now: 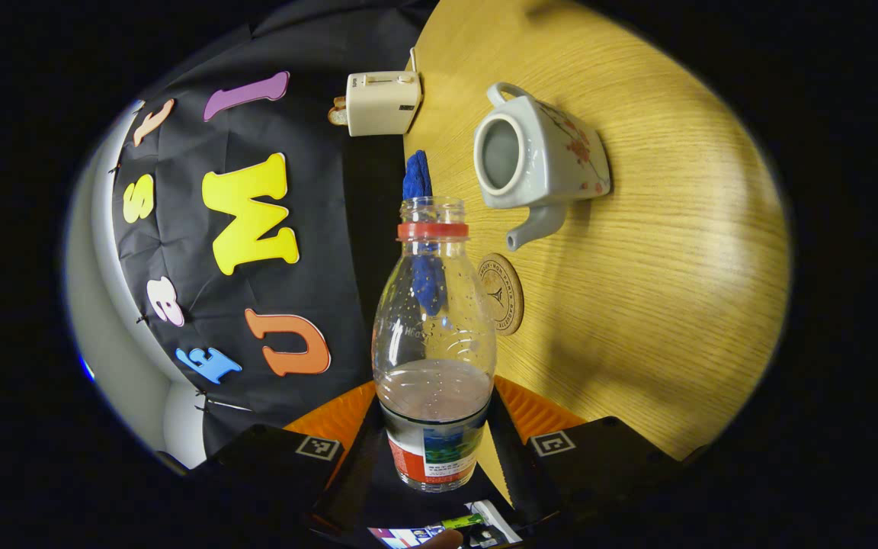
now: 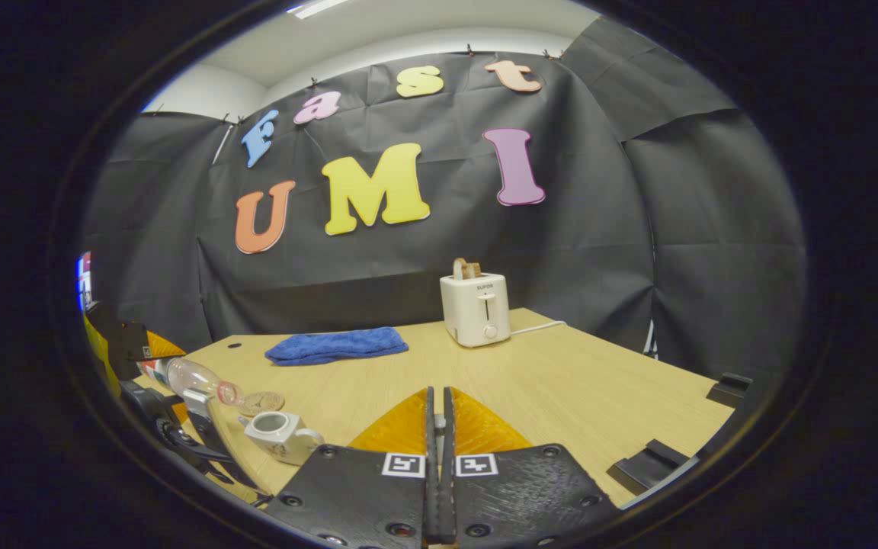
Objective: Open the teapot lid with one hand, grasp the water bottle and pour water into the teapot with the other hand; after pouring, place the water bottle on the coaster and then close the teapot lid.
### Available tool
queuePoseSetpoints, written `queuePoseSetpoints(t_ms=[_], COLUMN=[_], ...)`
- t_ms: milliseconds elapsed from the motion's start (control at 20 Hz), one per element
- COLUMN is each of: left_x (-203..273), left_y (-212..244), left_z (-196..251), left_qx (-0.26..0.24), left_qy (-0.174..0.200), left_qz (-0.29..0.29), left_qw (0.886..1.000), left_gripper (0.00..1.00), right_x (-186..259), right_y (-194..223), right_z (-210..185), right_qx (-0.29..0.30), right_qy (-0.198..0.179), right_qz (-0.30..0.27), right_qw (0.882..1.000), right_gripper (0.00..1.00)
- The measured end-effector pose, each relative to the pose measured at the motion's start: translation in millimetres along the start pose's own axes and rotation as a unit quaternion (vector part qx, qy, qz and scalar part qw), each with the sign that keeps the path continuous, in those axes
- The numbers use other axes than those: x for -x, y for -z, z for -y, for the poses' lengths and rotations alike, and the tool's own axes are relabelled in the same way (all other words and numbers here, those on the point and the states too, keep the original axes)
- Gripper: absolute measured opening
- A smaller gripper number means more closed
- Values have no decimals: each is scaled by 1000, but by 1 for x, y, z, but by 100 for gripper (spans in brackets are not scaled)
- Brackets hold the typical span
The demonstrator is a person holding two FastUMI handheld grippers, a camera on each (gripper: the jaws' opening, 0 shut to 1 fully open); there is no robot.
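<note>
My left gripper [image 1: 435, 396] is shut on the lower body of a clear water bottle [image 1: 435, 335]. The bottle has no cap, a red ring at the neck, and some water near its base. In the right gripper view the bottle [image 2: 195, 377] is tipped well over, its mouth pointing at the teapot [image 2: 279, 435]. The white flowered teapot [image 1: 546, 160] stands on the table with its top open. A round coaster [image 1: 501, 293] lies beside its spout. My right gripper [image 2: 437, 404] is raised above the table, pinched on a small pale piece that I take for the teapot lid.
A white toaster [image 2: 475, 309] with bread in it stands at the back of the wooden table [image 2: 599, 389]. A folded blue cloth [image 2: 336, 345] lies to its left. The toaster [image 1: 382, 103] and cloth [image 1: 418, 175] lie beyond the bottle in the left gripper view.
</note>
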State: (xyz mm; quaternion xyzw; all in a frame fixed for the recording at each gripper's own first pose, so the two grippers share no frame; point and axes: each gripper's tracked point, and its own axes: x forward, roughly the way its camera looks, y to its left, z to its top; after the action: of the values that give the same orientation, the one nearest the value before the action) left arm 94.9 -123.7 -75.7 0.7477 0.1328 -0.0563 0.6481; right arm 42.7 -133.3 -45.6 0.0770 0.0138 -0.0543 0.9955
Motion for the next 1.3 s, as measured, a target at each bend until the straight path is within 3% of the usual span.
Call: queuePoseSetpoints(t_ms=[250,350,650,700,750,900,950,1300], left_x=[8,9,15,16,16,21,18,20], left_y=[-9,-16,-20,-19,-17,-17,-13,-18], left_z=[1,-2,-3,-2,-5,-18,-24,-38], left_qx=[-44,-53,-102,-106,-113,-129,-140,-204], left_qy=[8,-1,-17,-15,-13,-22,-26,-55], left_qz=[1,7,-4,-6,-6,-4,-10,-13], left_qw=[999,999,995,994,994,991,990,977], left_gripper=[76,79,75,80,75,75,80,75], right_x=[1,-1,-3,-3,-4,-6,-7,-13], right_y=[-4,-3,-1,1,2,8,10,24], right_z=[3,6,12,11,10,11,11,6], right_qx=[0,-4,-20,-21,-24,-29,-31,-32], right_qy=[1,2,4,3,0,-2,-2,-12], right_qz=[5,1,-8,-11,-14,-25,-28,-52], right_qw=[1000,1000,1000,1000,1000,999,999,998], right_gripper=[0,0,0,0,0,0,0,0])
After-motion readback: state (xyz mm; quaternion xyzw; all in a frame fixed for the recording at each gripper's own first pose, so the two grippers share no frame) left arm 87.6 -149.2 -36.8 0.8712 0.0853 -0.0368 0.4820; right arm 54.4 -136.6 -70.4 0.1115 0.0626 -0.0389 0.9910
